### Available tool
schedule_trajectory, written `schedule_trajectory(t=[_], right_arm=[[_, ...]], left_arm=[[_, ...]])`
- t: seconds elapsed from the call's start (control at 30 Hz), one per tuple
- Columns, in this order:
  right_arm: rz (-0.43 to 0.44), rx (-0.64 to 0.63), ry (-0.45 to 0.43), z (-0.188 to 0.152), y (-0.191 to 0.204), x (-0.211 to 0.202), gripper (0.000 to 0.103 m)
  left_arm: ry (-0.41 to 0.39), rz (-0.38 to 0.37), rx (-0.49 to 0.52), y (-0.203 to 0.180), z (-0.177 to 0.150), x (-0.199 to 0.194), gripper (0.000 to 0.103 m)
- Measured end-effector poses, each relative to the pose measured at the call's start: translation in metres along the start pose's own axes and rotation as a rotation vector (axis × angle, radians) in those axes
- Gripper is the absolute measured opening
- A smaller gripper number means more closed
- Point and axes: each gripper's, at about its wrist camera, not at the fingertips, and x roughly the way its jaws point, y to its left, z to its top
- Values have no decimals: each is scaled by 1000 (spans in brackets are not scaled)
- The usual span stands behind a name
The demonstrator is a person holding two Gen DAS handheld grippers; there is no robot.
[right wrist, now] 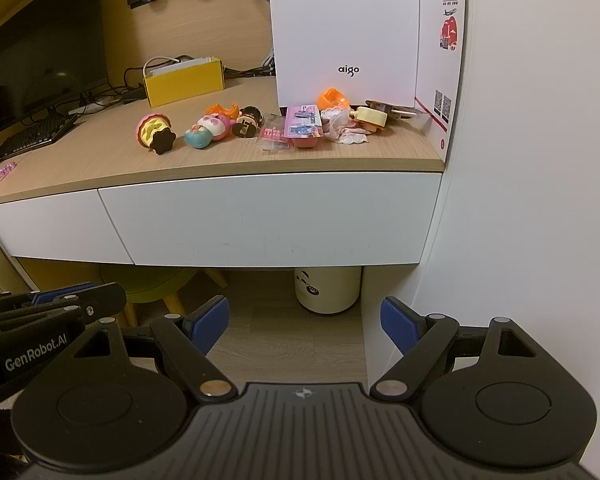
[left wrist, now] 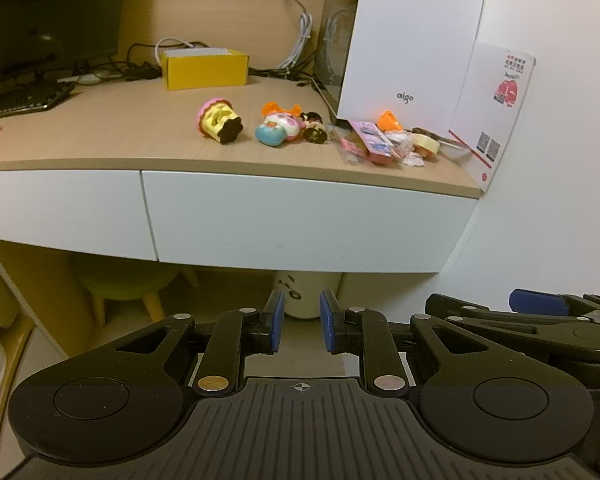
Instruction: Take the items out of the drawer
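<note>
**Drawer shut, toys lined up on the counter**

Two hand-held grippers hang side by side below a wooden counter [right wrist: 100, 168], both empty. The left hand-held gripper [left wrist: 302, 326] has its blue pads a narrow gap apart; the right hand-held gripper [right wrist: 304, 326] stands wide open. The white drawer [right wrist: 268, 220] under the counter is closed. Above it, small toys [right wrist: 220, 126] and packets [right wrist: 304, 126] lie in a row near the counter's front edge, before a white box [right wrist: 344, 28] marked "aigo".

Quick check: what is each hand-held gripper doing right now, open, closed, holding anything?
Left hand-held gripper: open with a narrow gap, holding nothing.
Right hand-held gripper: wide open, holding nothing.
</note>
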Motion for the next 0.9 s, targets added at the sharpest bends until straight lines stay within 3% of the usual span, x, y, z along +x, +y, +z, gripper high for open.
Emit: schedule_trajectory(t=[0.9], right_arm=[[-1,2,-8,-3,1,-3,84]], left_arm=[[-7,4,-2,1,-1,-2,22]])
